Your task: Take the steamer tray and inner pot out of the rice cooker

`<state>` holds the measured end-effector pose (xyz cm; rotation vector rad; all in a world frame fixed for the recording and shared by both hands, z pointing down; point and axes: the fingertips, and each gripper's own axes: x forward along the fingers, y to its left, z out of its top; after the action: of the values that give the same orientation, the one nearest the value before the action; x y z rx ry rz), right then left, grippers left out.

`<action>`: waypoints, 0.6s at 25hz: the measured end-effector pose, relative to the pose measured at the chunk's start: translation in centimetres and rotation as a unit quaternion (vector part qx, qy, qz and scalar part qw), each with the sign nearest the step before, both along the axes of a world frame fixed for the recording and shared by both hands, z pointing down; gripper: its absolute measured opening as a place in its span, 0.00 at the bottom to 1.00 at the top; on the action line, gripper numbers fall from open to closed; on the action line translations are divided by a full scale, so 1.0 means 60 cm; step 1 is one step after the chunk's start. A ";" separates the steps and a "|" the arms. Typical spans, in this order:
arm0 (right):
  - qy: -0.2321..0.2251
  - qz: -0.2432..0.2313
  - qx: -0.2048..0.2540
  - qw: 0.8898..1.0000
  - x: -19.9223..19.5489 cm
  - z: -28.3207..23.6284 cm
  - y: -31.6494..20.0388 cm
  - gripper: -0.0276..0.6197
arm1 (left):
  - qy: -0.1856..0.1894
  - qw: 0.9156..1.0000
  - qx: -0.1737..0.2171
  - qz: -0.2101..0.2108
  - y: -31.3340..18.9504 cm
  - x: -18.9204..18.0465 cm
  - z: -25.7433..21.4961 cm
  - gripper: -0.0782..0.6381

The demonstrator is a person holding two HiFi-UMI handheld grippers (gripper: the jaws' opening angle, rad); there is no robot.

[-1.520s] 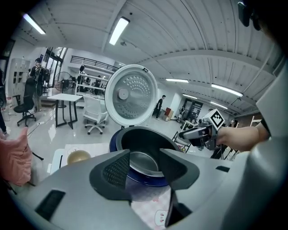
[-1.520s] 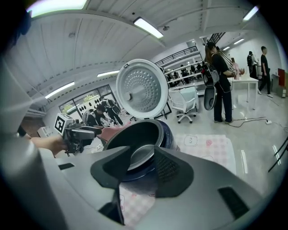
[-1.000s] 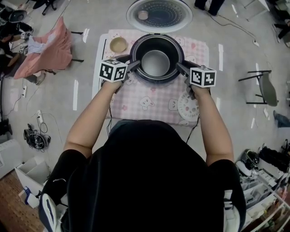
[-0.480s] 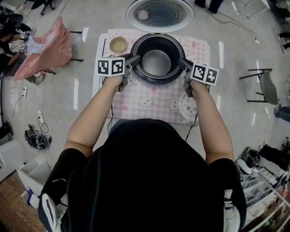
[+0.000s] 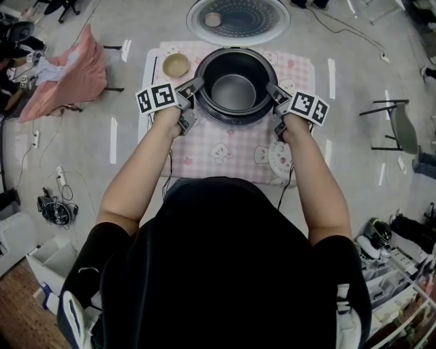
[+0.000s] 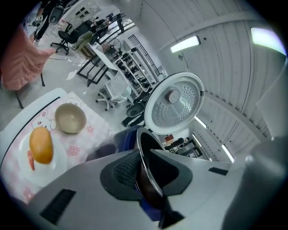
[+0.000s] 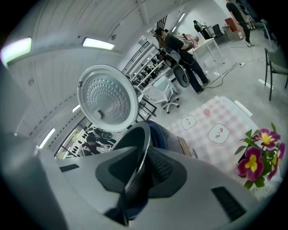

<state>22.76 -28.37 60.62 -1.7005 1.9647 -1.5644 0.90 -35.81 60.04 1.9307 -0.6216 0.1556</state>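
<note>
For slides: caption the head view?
Left gripper and right gripper, jaws just closing, pinch the inner pot in the open rice cooker.

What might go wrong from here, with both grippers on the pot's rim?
The left gripper and right gripper have just been closing on the thin rim of the inner pot, on opposite sides. The pot may slip or tilt if one side rises first. The open lid stands just behind it; a lift drifting that way could hit it. The bowl beside the left gripper could get knocked.
</note>
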 end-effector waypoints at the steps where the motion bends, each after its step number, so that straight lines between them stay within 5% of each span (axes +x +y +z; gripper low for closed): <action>1: -0.002 0.001 -0.001 1.000 0.001 0.000 0.000 0.14 | 0.001 1.000 -0.004 -0.001 0.000 0.000 0.001 0.21; 15: -0.010 -0.005 0.023 1.000 -0.001 -0.039 0.014 0.11 | 0.033 0.999 -0.019 -0.004 0.010 -0.007 -0.025 0.17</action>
<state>22.70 -27.52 58.26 -1.6528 1.9871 -1.5211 0.46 -35.19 58.56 1.8887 -0.5772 0.0977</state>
